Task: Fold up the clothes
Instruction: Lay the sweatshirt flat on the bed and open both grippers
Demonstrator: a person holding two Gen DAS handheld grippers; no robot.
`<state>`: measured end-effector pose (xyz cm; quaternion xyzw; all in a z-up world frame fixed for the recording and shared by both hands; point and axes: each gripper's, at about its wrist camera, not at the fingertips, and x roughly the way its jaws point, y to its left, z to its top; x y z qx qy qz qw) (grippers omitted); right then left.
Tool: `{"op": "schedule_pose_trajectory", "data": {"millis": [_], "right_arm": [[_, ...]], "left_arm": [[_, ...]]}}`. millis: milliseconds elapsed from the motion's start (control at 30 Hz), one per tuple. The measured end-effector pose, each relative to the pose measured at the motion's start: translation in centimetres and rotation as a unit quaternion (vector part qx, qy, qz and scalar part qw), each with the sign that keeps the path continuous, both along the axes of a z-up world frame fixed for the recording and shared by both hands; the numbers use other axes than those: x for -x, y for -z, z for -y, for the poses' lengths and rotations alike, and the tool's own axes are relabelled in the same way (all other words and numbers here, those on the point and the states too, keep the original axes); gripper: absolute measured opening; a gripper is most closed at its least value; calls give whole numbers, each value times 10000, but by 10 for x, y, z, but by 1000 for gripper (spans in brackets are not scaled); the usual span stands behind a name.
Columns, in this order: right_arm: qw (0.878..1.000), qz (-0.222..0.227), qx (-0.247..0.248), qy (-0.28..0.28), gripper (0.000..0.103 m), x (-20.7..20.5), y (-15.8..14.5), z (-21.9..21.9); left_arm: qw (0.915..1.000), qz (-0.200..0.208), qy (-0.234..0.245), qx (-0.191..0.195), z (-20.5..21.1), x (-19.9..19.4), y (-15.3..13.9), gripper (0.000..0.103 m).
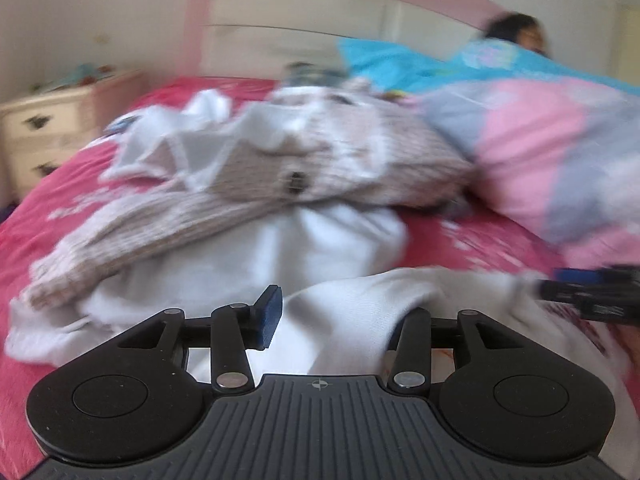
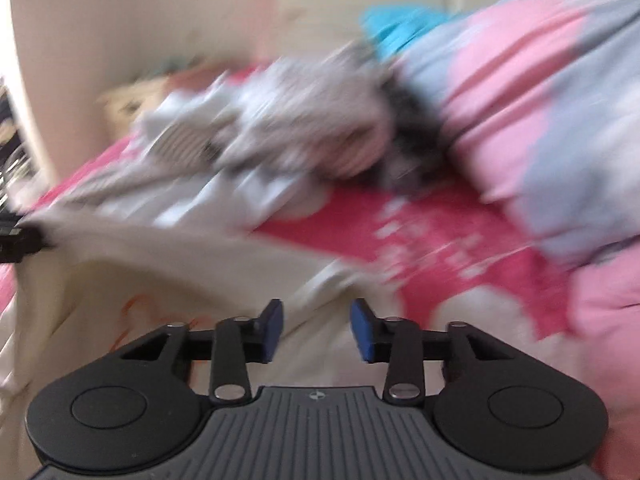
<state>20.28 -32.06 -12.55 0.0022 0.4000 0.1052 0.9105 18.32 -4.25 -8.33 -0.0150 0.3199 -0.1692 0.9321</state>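
A cream-white garment (image 1: 360, 300) with a faint reddish print lies spread on the red bedsheet (image 1: 60, 208). My left gripper (image 1: 336, 320) is low over its edge with its jaws apart. The left blue pad (image 1: 270, 316) is bare, and a fold of the cloth hides the right finger. In the right wrist view the same garment (image 2: 180, 280) lies under my right gripper (image 2: 317, 328), whose blue pads (image 2: 362, 330) stand apart with nothing pinched. Each gripper shows at the edge of the other's view: the right gripper (image 1: 592, 292), the left gripper (image 2: 16, 240).
A pile of clothes with a beige knit sweater (image 1: 240, 208) and white pieces (image 1: 168, 148) lies beyond the garment. A pink and grey duvet (image 1: 560, 152) bulks on the right. A person (image 1: 520, 32) under a blue blanket is at the headboard. A cream nightstand (image 1: 44, 128) stands left.
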Motion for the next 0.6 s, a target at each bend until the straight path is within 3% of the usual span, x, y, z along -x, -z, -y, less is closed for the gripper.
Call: {"op": "schedule_pose_trajectory", "data": {"millis": [67, 133, 200, 267, 333, 367, 433, 500, 600], "right_arm": [[9993, -343, 116, -86, 38, -24, 21, -12], [9992, -383, 135, 31, 26, -48, 33, -17], [9997, -19, -127, 203, 25, -69, 29, -15], [9941, 413, -876, 491, 25, -84, 17, -2], [9813, 570, -1633, 848, 24, -98, 10, 13], [9750, 567, -1901, 1001, 24, -105, 10, 18], [9690, 498, -2128, 1149, 24, -111, 12, 23], [9653, 422, -2296, 1173, 26, -110, 18, 25], [9501, 156, -2791, 1383, 26, -118, 34, 37]], "left_arm": [[9997, -56, 244, -79, 6, 1, 1, 43], [9993, -112, 278, -209, 11, -5, 7, 43], [9993, 33, -1, -381, 10, -19, 14, 43], [9981, 185, -365, -457, 3, -36, 19, 43], [9955, -39, -944, -100, -18, -61, 18, 43], [9922, -300, -1146, 395, -34, -72, 18, 43], [9775, -845, -1456, 1269, -61, -88, 23, 43], [9681, -1117, -1580, 1591, -71, -93, 30, 43], [9632, -1300, -1540, 1776, -76, -92, 36, 45]]}}
